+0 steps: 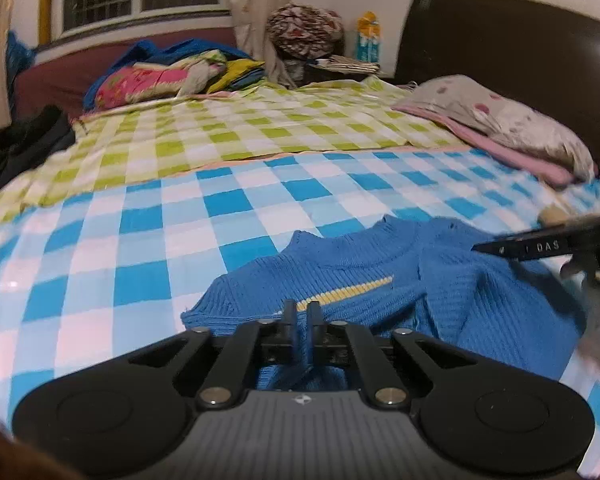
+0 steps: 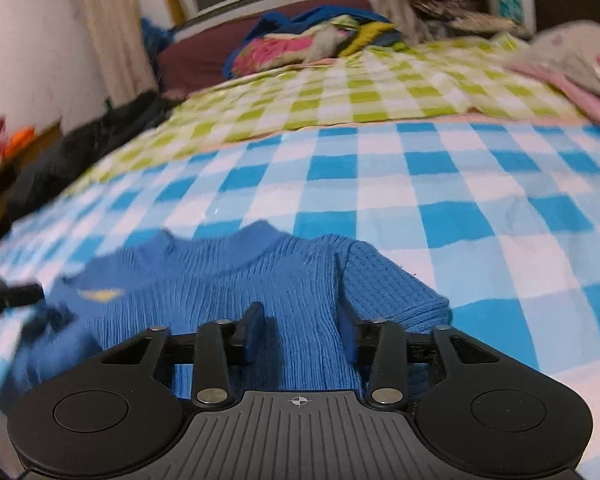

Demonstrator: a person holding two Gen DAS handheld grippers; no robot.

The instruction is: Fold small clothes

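A small blue knit sweater (image 1: 380,284) with a yellow stripe lies on the blue-and-white checked bed sheet (image 1: 140,240). My left gripper (image 1: 302,312) is shut on a fold of the sweater near its lower edge. My right gripper (image 2: 300,320) is open, with the sweater (image 2: 260,280) between its fingers (image 2: 254,320), over the right side where a sleeve (image 2: 392,292) is folded across. The right gripper also shows at the right edge of the left wrist view (image 1: 540,246).
A green checked sheet (image 1: 260,120) covers the far half of the bed. A pile of colourful bedding (image 1: 160,76) lies at the back, a pillow (image 1: 512,120) at right, dark clothes (image 1: 16,148) at left, and a dark headboard (image 1: 500,40) stands behind.
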